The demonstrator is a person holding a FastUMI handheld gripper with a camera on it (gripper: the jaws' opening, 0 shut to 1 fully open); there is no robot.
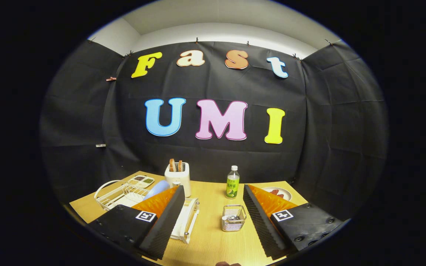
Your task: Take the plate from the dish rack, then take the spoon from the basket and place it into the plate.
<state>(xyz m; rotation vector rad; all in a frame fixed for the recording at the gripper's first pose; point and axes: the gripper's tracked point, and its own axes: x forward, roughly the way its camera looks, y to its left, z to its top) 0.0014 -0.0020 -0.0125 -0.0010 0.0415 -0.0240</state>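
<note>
Hand-held gripper (211,218): fingers wide apart, holding nothing, raised above table (209,240) for approach.
Basket (234,218): between fingers, reachable.

Gripper (213,221) jaws spread wide above table (209,240), basket (234,218) between them.

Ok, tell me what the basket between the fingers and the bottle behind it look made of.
Basket: seems to be metal wire mesh, silvery and shiny, since you can see through its grid walls. Bottle: looks like clear plastic with a white cap and a green label. The gripper is open, holding nothing.
</note>
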